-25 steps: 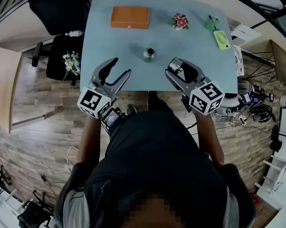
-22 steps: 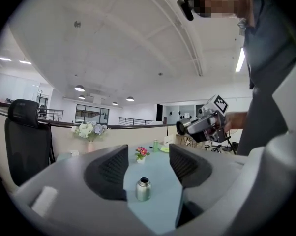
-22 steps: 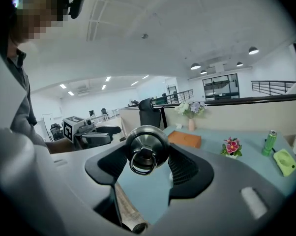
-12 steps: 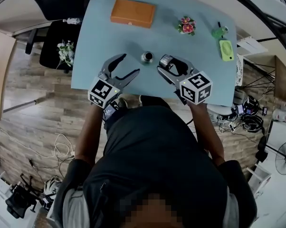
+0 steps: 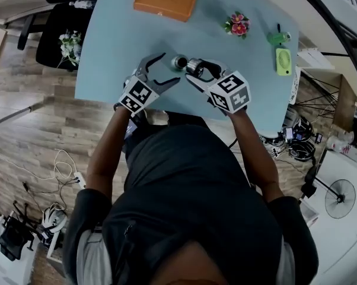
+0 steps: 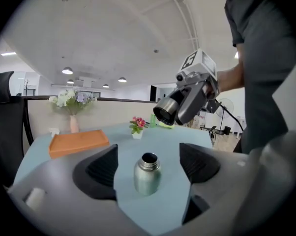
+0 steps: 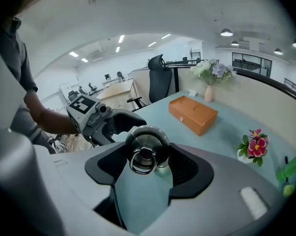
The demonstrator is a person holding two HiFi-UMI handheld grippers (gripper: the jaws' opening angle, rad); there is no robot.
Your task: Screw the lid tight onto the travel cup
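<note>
A small steel travel cup (image 5: 179, 62) stands upright with its mouth open on the light blue table (image 5: 116, 46). In the left gripper view the cup (image 6: 147, 173) sits between the pads (image 6: 103, 168) of my left gripper (image 6: 150, 165) without touching them. That gripper's jaws have just been opening and stand wide. In the head view my left gripper (image 5: 170, 68) is just left of the cup. My right gripper (image 5: 197, 71) is shut on the steel lid (image 5: 194, 67), right beside the cup. The lid (image 7: 145, 149) shows its ring handle between the jaws of my right gripper (image 7: 147, 163).
An orange box (image 5: 165, 0) lies at the table's far side. A small pot of pink flowers (image 5: 238, 25), a green bottle (image 5: 277, 38) and a green handheld fan (image 5: 283, 61) sit at the far right. A black chair with white flowers (image 5: 69, 40) stands off the left edge.
Both grippers have moved forward over the table and closed in on the cup from either side. The left jaws have spread wide. The right gripper still holds the lid.
</note>
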